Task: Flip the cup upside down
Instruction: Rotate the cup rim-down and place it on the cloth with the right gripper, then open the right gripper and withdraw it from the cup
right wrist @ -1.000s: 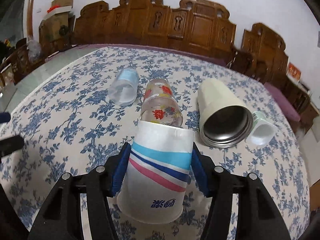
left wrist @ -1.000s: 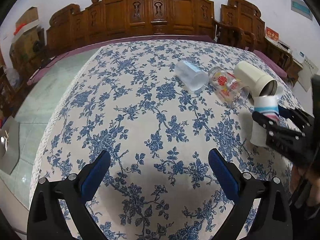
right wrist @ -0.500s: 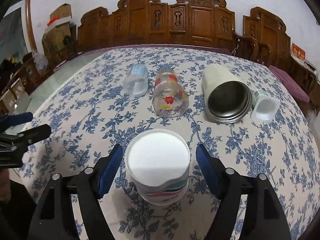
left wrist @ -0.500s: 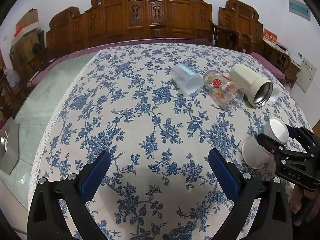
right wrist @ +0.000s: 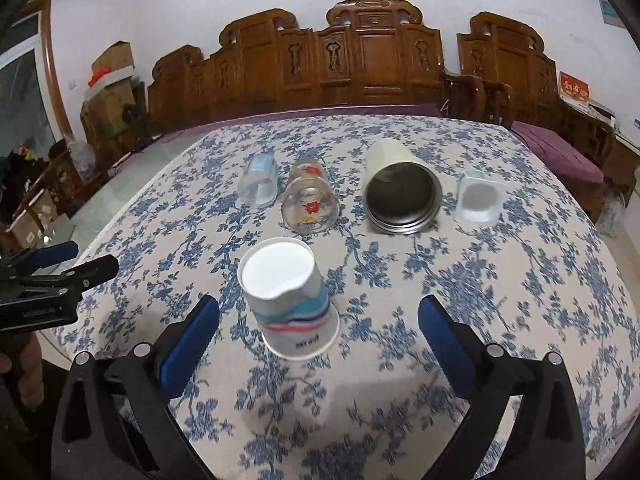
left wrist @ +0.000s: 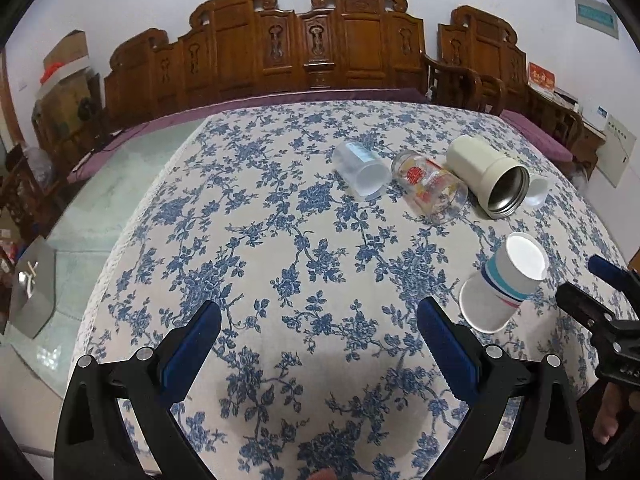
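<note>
A white paper cup (right wrist: 289, 300) with blue and pink stripes stands upside down on the floral tablecloth, base up, rim on the cloth. It also shows in the left wrist view (left wrist: 505, 284). My right gripper (right wrist: 319, 340) is open and empty, just behind the cup, its fingers apart from it on either side. My left gripper (left wrist: 319, 344) is open and empty over bare cloth, left of the cup. The right gripper's fingers (left wrist: 582, 308) show at the right edge of the left wrist view.
Behind the paper cup lie on their sides a clear plastic cup (right wrist: 259, 184), a printed glass (right wrist: 309, 202), a cream steel-lined mug (right wrist: 400, 196) and a small white pot (right wrist: 478, 198). Carved wooden chairs (right wrist: 372, 60) stand beyond the table (right wrist: 520, 280).
The right gripper turned the paper cup base up, set it on the cloth, opened and drew back from it. The left gripper has barely moved.
</note>
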Demonstrator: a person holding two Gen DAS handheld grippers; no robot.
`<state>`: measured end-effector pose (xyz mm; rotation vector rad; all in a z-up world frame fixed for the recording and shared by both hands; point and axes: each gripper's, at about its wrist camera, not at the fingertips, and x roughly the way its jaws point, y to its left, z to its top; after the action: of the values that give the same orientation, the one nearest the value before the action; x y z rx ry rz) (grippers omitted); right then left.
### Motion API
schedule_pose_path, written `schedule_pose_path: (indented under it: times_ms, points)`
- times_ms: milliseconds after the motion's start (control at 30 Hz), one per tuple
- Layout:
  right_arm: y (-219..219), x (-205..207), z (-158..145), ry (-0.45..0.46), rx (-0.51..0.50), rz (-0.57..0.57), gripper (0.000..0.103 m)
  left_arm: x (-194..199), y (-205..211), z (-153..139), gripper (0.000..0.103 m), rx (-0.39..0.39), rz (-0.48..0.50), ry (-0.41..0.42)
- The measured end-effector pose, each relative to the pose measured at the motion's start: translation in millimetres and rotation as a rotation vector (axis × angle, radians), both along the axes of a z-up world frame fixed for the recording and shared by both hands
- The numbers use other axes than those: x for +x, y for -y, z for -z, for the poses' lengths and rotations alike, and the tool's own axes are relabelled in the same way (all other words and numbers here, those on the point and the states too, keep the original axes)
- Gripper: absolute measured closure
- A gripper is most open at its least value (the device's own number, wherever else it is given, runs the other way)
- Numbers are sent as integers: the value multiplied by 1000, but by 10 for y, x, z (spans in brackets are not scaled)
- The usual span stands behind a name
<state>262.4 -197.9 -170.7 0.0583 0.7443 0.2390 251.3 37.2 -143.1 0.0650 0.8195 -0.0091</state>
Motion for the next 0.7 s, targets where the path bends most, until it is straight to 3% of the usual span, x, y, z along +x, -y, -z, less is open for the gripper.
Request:
schedule_pose_path:
  times_ms: [267,467,700]
  points:
    - [153,-245,-76,12,-9,25,3,-158,173,4,9,44,4,-17]
    - [306,-437,-136,26,32,32,3,-303,299,27,9,21,17,-39]
    - [432,-642,-317,61,57,46,3,-501,423,-134,9,14,25,-2]
